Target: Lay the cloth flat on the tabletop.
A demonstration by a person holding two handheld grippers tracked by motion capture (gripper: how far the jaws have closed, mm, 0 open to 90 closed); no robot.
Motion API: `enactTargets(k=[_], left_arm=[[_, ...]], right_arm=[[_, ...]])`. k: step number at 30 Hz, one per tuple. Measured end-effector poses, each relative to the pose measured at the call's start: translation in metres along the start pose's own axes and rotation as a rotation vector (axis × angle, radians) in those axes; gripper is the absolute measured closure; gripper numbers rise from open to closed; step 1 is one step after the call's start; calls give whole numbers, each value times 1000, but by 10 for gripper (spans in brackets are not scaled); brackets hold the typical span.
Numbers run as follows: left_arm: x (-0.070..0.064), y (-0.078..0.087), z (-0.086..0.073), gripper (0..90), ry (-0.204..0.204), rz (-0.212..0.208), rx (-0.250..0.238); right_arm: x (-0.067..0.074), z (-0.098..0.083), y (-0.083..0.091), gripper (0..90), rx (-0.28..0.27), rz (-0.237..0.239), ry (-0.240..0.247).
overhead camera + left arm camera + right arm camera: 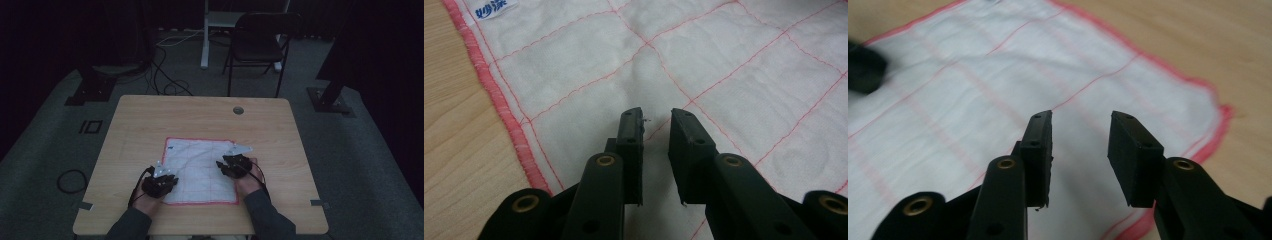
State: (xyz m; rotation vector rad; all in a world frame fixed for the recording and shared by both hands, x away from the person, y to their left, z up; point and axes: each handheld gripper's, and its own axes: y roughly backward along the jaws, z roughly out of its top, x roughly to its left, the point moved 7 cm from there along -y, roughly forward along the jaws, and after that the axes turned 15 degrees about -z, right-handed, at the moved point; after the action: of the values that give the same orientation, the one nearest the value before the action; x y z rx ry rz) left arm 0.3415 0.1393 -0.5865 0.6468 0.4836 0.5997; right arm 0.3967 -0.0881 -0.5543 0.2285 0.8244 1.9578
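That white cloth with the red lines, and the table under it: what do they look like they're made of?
The cloth looks like soft woven cotton, matt and slightly puckered, with thin red stitched lines forming squares and a thicker pink-red sewn hem; a small printed label sits near one corner. The table looks like pale wood or a wood-grain laminate, smooth and low-sheen, with fine streaky grain; which of the two cannot be told.
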Motion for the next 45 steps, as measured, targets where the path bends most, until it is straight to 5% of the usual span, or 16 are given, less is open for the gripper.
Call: enactTargets(k=[6, 13, 26, 37, 45], left_arm=[[0, -1, 0, 763, 3, -1, -4], [-1, -5, 4, 761, 2, -4, -8], [1, -9, 10, 724, 10, 0, -27], [35, 9, 12, 703, 127, 108, -92], [38, 4, 8, 645, 136, 102, -78]], right_arm=[[11, -17, 3, 590, 13, 20, 33], [1, -36, -2, 592, 65, -46, 81], [-19, -45, -4, 580, 83, -44, 15], [-36, -53, 0, 563, 86, -61, -24], [-42, -60, 4, 562, 76, -64, -63]])
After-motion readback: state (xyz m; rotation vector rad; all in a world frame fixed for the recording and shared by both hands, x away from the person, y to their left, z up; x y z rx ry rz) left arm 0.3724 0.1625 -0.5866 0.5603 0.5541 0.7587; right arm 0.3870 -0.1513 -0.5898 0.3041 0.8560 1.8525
